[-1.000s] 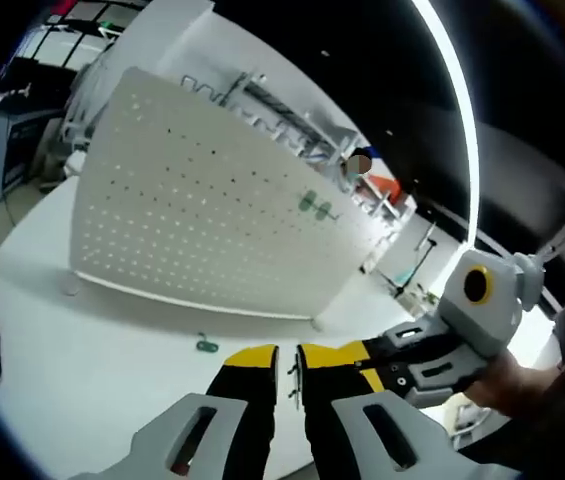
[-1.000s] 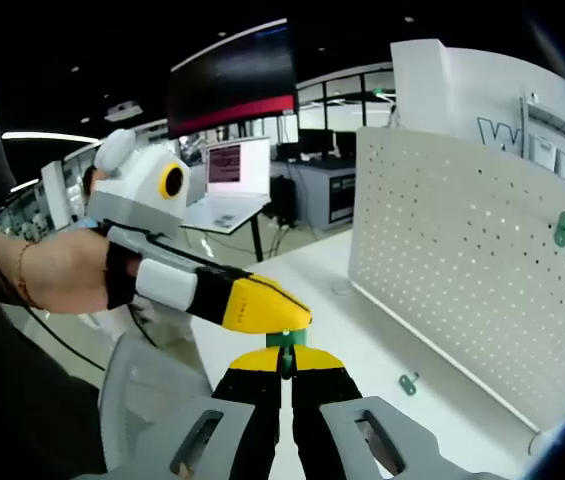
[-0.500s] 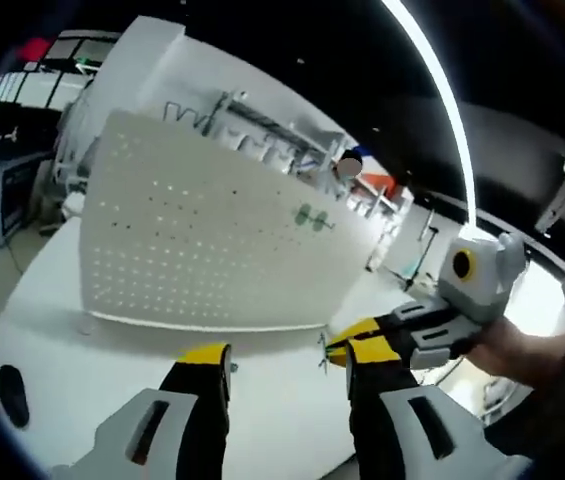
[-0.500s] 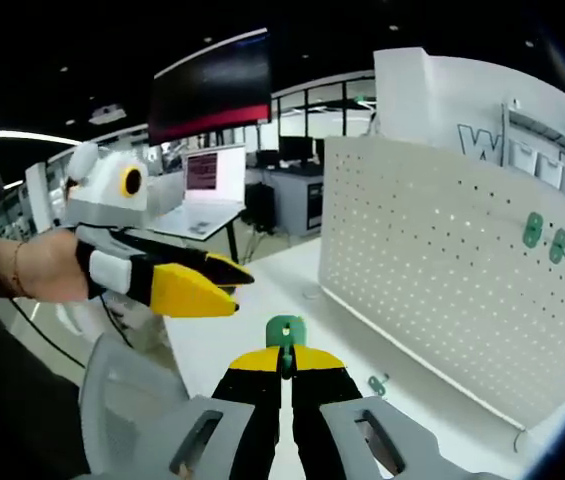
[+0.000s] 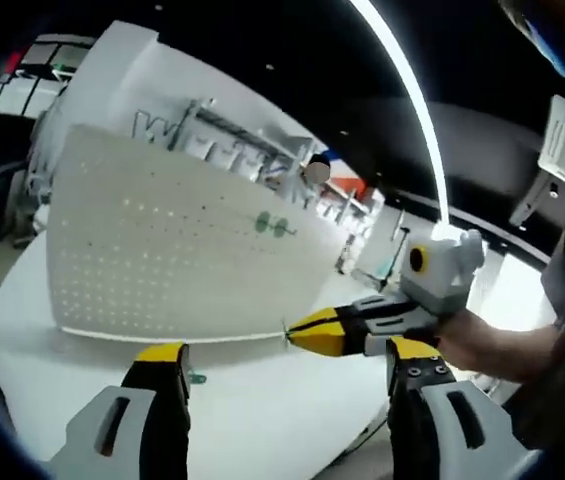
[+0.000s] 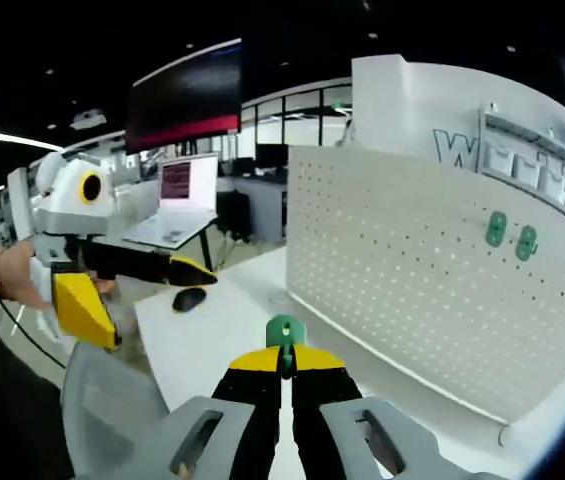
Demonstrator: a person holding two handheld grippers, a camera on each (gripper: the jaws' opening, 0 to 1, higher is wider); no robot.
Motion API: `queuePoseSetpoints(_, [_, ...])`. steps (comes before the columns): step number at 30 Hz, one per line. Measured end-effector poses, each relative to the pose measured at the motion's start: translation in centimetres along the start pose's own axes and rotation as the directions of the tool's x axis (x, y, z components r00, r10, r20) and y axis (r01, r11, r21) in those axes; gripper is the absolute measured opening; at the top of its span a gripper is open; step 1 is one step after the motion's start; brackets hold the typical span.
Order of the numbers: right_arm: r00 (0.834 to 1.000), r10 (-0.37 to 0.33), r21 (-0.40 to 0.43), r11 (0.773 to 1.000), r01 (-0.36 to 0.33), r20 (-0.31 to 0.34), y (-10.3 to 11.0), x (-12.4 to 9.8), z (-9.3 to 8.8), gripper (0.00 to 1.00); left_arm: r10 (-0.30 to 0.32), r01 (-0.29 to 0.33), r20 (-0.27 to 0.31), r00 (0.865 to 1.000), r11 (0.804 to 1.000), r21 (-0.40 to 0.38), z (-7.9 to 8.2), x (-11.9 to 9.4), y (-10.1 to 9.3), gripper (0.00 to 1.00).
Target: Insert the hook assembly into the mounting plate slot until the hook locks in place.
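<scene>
A small green hook (image 6: 284, 329) is pinched in my right gripper (image 6: 284, 356), which is shut on it low in the right gripper view. The white perforated mounting plate (image 6: 412, 270) stands upright on the table to the right, with two green hooks (image 6: 510, 233) hanging on it. My left gripper (image 6: 127, 290) is at the left, apart from the hook, its yellow jaws spread. In the left gripper view my left gripper (image 5: 287, 375) stands wide open with nothing in it. The right gripper (image 5: 330, 330) reaches in from the right before the plate (image 5: 162, 250). Another green hook (image 5: 197, 378) lies on the table.
The white table (image 6: 212, 340) carries a black mouse (image 6: 189, 298) near its far end. A laptop (image 6: 177, 190) sits on a desk behind, under a dark screen (image 6: 187, 95). A person's hand (image 5: 487, 345) holds the right gripper.
My left gripper has opened wide and drawn back from the right gripper's tips. The green hook has stayed in the shut right gripper. Both cameras have shifted.
</scene>
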State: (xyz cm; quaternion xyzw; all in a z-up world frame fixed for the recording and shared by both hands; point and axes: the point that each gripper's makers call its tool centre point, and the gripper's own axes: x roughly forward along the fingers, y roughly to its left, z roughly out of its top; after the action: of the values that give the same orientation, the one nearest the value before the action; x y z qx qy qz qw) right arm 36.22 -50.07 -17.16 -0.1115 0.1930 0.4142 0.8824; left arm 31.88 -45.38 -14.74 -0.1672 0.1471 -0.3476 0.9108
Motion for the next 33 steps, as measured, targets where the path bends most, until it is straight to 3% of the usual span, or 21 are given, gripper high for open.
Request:
queuePoseSetpoints(7, [0.998, -0.06, 0.015, 0.998, 0.06, 0.007, -2.4, -0.6, -0.2, 0.0, -0.027, 0.027, -0.004, 1.0, 1.0, -0.001, -0.2, 0.2, -0.7, 0.9])
queuePoseSetpoints(10, [0.995, -0.099, 0.017, 0.995, 0.099, 0.018, -3.8, -0.9, -0.1, 0.0, -0.041, 0.042, 0.017, 0.999, 0.997, -0.071, -0.1, 0.2, -0.9, 0.93])
queuePoseSetpoints(14, [0.989, -0.143, 0.021, 0.99, 0.142, 0.027, -5.5, -1.3, 0.0, 0.0, -0.031, 0.032, 0.023, 0.999, 0.999, -0.038, -0.1, 0.1, -0.9, 1.0])
queuePoseSetpoints(22, [0.97, -0.24, 0.053, 0.97, 0.238, 0.033, -9.5, -2.3, -0.5, 0.0, -0.021, 0.022, 0.028, 0.999, 0.998, -0.053, 0.2, -0.2, -0.3, 1.0])
queuePoseSetpoints(27, [0.939, -0.338, 0.081, 0.94, 0.332, 0.068, -13.0, -3.5, 0.0, 0.0, 0.0, 0.003, 0.037, 0.999, 0.997, -0.078, 0.9, -0.4, 0.1, 1.0])
queuePoseSetpoints(28, [0.923, -0.376, 0.092, 0.925, 0.369, 0.084, -14.2, -3.9, 0.3, 0.0, 0.003, 0.0, 0.042, 0.999, 0.997, -0.079, 1.1, -0.5, 0.2, 1.0])
queuePoseSetpoints(33, [0.886, -0.452, 0.102, 0.891, 0.443, 0.106, -17.6, -5.1, 0.9, 0.0, 0.026, -0.023, 0.041, 0.999, 0.998, -0.063, 1.4, -0.7, 0.6, 0.99])
